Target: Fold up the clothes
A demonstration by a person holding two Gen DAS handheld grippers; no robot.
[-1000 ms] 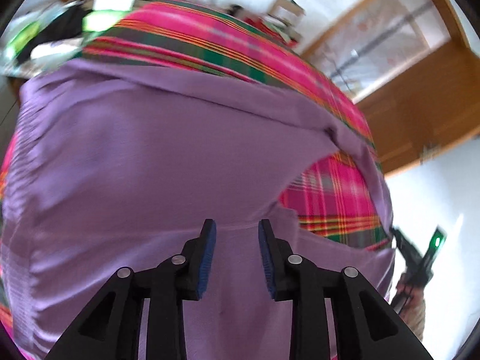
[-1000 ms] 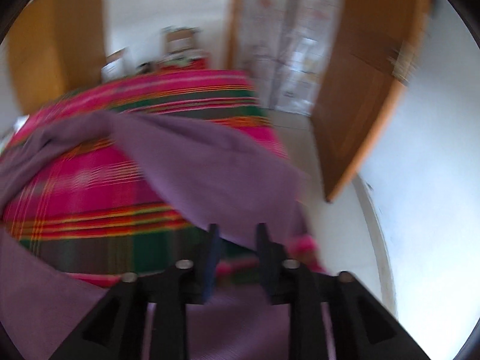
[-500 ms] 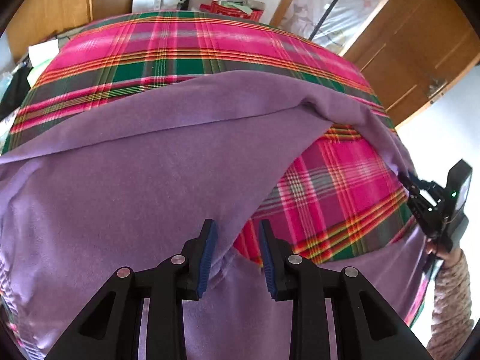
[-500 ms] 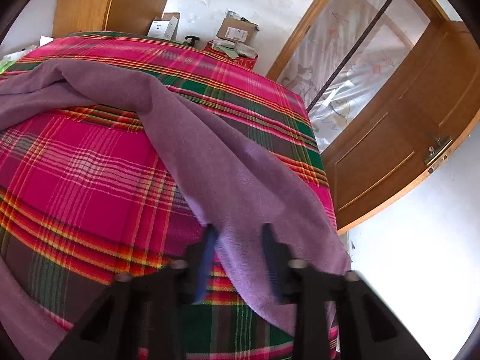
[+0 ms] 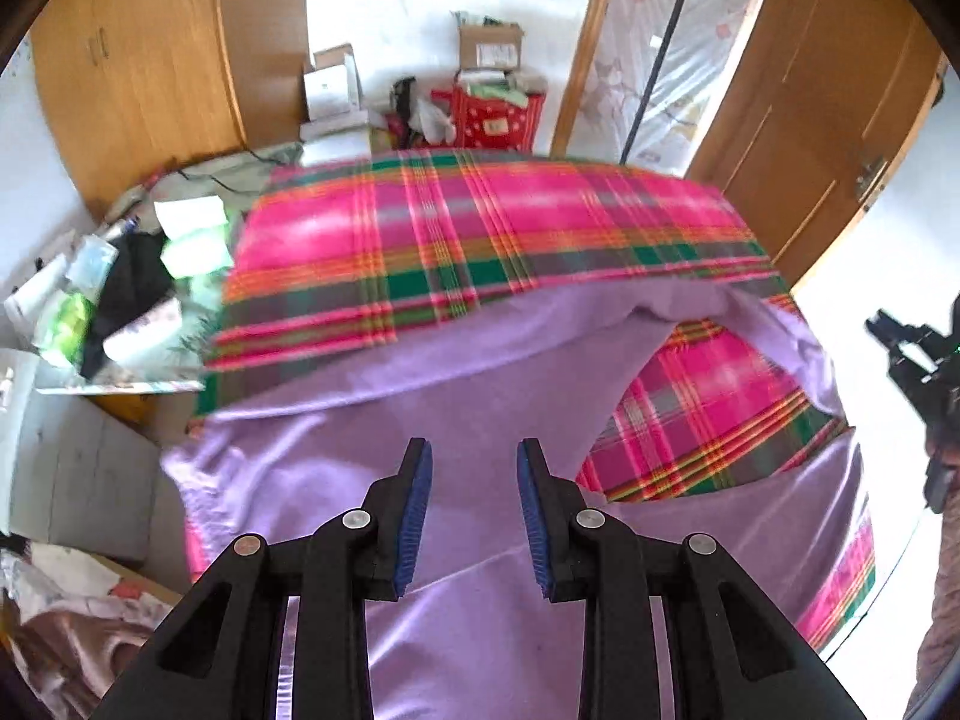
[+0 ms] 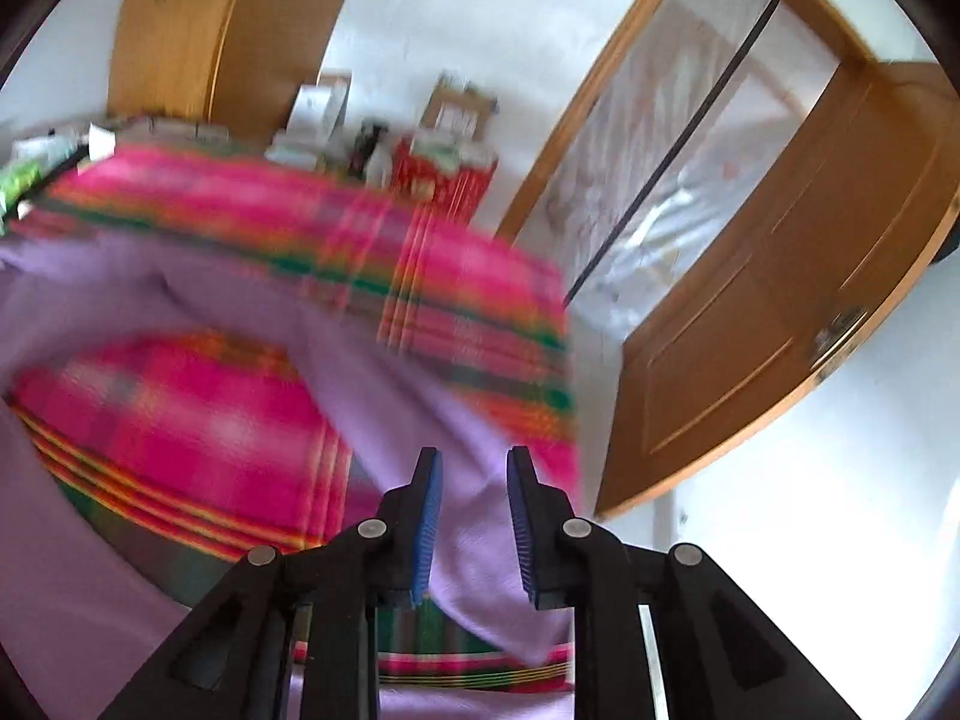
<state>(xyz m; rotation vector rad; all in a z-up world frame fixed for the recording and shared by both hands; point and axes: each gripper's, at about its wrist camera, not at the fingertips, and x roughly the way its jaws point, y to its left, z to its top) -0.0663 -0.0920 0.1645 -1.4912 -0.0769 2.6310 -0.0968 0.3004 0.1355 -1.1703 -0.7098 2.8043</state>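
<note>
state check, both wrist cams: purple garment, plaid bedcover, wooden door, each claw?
purple garment: spread on the bed, partly folded, no claw gripping it
plaid bedcover: flat, partly covered by the garment
wooden door: open
left claw: open, empty
right claw: open, just reopened, garment behind it

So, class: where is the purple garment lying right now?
In both wrist views, the purple garment lies spread over the pink plaid bedcover, near its front edge.
</note>
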